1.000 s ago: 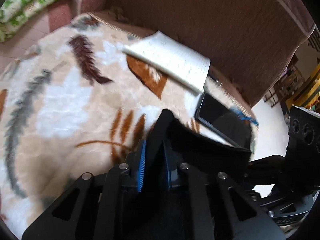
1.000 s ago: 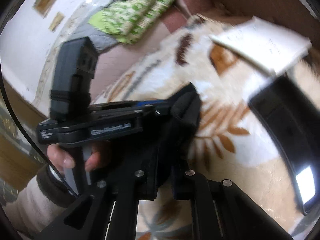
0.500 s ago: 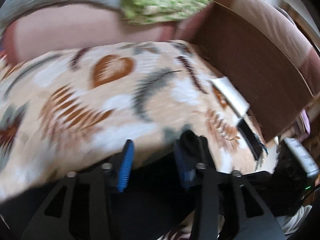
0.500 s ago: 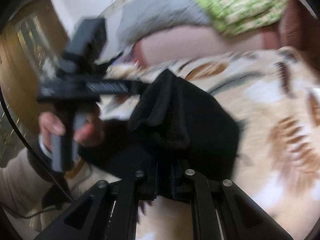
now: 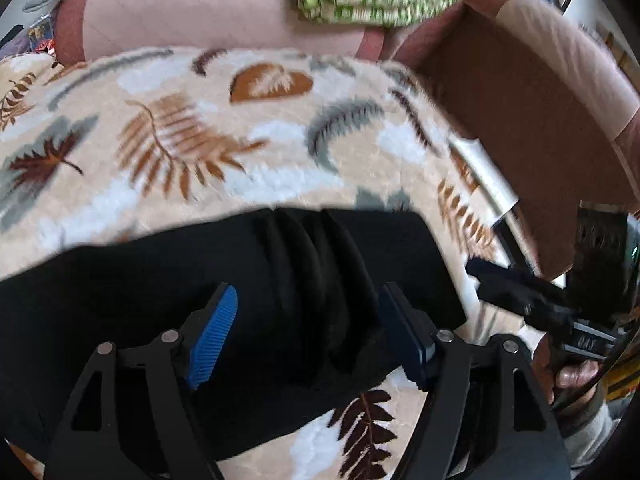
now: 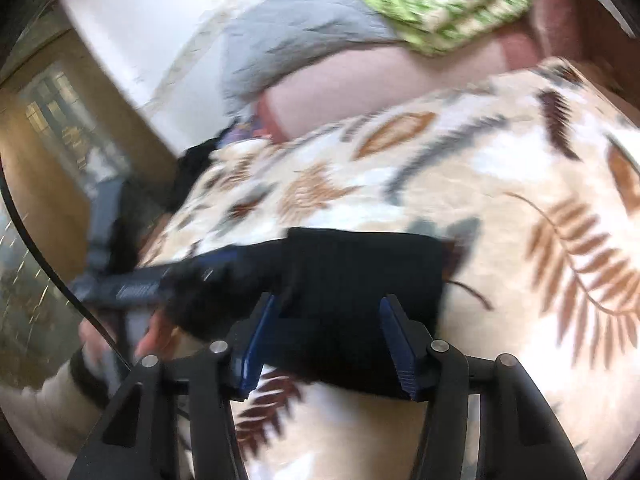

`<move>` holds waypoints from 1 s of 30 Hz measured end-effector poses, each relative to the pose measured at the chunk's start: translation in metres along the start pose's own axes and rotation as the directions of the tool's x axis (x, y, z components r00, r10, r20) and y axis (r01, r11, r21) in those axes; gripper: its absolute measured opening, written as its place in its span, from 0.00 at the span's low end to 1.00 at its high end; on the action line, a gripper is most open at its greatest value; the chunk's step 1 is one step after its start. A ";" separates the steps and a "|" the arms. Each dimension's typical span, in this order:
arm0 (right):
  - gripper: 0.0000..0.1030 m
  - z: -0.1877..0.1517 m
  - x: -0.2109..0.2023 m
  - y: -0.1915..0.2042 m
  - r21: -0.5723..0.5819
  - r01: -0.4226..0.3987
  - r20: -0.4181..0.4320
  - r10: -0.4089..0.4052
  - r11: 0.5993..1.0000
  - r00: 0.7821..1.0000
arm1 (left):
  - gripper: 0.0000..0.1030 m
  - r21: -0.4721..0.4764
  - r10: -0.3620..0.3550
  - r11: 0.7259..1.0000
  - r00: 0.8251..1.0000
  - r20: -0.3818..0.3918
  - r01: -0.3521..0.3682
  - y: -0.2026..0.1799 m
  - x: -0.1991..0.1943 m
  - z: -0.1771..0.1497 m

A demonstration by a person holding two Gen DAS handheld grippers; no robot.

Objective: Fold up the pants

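Now release cleanly: each hand-held gripper, left (image 5: 308,334) and right (image 6: 326,342), has just been opening and stands spread over the black pants (image 5: 248,280), pinching nothing. Withdraw both without dragging the fold across the blanket (image 5: 192,128).

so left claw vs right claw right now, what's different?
Both have just been opening. The left claw stands wider, straddling the bunched ridges of the black fabric pants. The right claw has a narrower gap and sits over a flat end of the pants. Shared: blue ribbed pads clear of the cloth, which lies on the leaf-patterned fleece blanket.
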State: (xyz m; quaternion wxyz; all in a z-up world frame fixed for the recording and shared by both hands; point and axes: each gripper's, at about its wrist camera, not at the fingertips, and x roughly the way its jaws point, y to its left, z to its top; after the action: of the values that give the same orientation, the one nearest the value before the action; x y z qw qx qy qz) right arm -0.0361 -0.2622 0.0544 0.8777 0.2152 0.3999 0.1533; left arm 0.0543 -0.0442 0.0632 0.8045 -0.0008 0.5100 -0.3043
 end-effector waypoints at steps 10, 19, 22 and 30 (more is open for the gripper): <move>0.27 -0.002 0.013 -0.002 -0.028 0.077 -0.008 -0.077 0.997 0.997 | 0.13 -0.032 0.070 0.997 0.996 -0.050 -0.071 -0.026 0.011 -0.017; 0.28 -0.008 0.049 0.002 -0.061 0.084 -0.083 -0.089 0.995 0.993 | 0.13 -0.121 0.072 0.989 0.995 -0.072 -0.081 -0.014 0.015 -0.035; 0.29 -0.005 0.038 0.012 -0.095 0.093 -0.066 -0.100 0.991 0.993 | 0.13 -0.119 0.078 0.989 0.995 -0.064 -0.085 -0.016 0.012 -0.031; 0.32 -0.002 0.034 0.030 -0.124 0.081 -0.039 -0.086 0.989 0.996 | 0.45 -0.132 0.150 0.980 0.989 -0.014 -0.151 -0.012 -0.010 -0.037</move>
State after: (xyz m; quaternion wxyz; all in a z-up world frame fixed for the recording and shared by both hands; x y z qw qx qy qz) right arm -0.0192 -0.2214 0.0465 0.8858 0.1408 0.4178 0.1453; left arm 0.0148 -0.0379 0.0571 0.8225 -0.0152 0.5292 -0.2079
